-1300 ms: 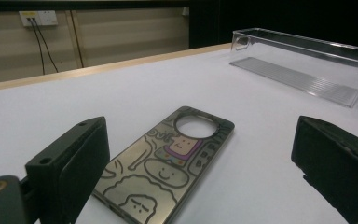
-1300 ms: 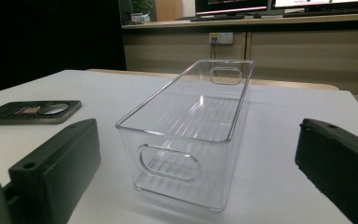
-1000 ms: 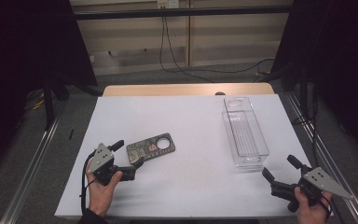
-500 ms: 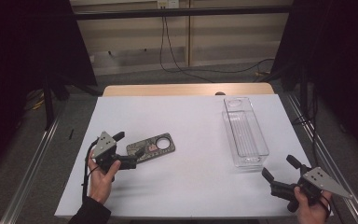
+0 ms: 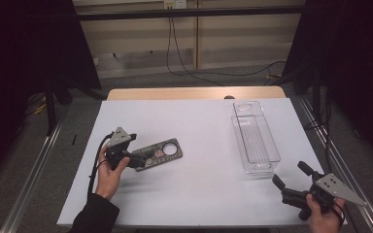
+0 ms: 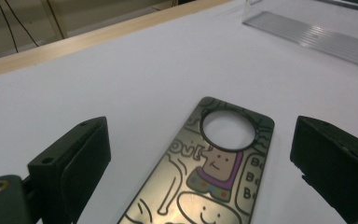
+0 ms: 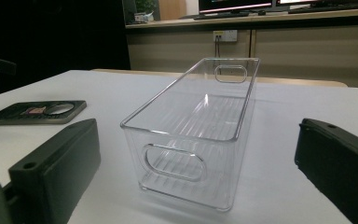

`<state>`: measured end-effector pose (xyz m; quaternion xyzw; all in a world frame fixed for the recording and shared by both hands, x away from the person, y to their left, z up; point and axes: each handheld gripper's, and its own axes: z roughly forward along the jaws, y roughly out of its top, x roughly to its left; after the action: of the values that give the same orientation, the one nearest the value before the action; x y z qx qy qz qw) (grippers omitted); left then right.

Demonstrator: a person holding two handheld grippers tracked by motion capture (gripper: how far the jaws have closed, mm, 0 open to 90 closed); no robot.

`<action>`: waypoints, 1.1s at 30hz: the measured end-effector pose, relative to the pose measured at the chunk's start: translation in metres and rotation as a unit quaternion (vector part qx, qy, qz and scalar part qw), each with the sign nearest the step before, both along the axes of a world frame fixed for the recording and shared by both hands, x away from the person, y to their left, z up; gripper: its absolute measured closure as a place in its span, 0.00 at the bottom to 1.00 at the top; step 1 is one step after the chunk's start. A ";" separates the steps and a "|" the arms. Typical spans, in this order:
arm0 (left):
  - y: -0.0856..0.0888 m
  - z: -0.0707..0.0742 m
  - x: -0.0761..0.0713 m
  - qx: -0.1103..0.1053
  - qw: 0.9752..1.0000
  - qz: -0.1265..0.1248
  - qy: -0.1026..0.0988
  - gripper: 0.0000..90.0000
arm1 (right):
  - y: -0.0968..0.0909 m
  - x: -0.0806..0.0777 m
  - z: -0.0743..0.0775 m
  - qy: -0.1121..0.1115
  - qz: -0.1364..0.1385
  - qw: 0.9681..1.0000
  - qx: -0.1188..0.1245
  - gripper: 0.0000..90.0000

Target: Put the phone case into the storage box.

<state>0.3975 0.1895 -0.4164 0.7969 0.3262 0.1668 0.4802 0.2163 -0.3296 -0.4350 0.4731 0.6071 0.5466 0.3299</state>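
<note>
A flat dark tag [image 5: 162,151] with a round hole and cartoon drawings lies on the white table [image 5: 199,194], left of centre. My left gripper [image 5: 141,159] is at the tag's near-left end. In the left gripper view it [image 6: 203,135] is open, one jaw on each side of the tag [image 6: 214,182], which lies flat between them. My right gripper [image 5: 291,174] is open near the table's front right corner, holding nothing. In the right gripper view it [image 7: 198,135] points at the clear plastic bin [image 7: 177,163].
The empty clear bin [image 5: 262,167] stands lengthwise at the right of the table and also appears far off in the left gripper view [image 6: 317,37]. The tag [image 7: 37,112] appears at the left beyond the right gripper's jaw. Metal rails run along both table sides.
My left gripper has moved forward and right along the table until its jaws straddle the tag's near end. The right gripper has stayed in place.
</note>
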 end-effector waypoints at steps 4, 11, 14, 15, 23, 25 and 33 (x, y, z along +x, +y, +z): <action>-0.005 0.006 0.007 0.016 0.999 -0.024 0.019 0.06 | 0.000 0.000 0.000 0.000 0.001 1.000 0.000 0.00; -0.017 0.010 0.021 0.058 0.997 -0.032 0.037 0.06 | 0.001 0.001 0.000 0.004 0.005 1.000 0.002 0.00; -0.021 0.013 0.025 0.065 0.995 -0.054 0.049 0.05 | 0.001 0.001 -0.001 0.004 0.007 1.000 0.001 0.00; -0.023 0.014 0.026 0.072 0.994 -0.059 0.050 0.05 | 0.001 0.001 -0.001 0.004 0.007 1.000 0.003 0.00; -0.036 0.003 0.040 0.115 0.986 -0.093 0.076 0.05 | 0.003 0.001 -0.001 0.003 0.012 1.000 0.001 0.00; -0.038 -0.001 0.041 0.119 0.983 -0.110 0.082 0.05 | 0.002 0.001 -0.001 0.003 0.010 1.000 0.002 0.00; -0.046 -0.005 0.043 0.163 0.972 -0.143 0.095 0.06 | 0.002 0.001 -0.001 0.004 0.010 1.000 0.003 0.00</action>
<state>0.4401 0.1434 -0.4215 0.9152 0.2210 0.0711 0.3294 0.2176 -0.3273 -0.4359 0.4702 0.6116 0.5498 0.3204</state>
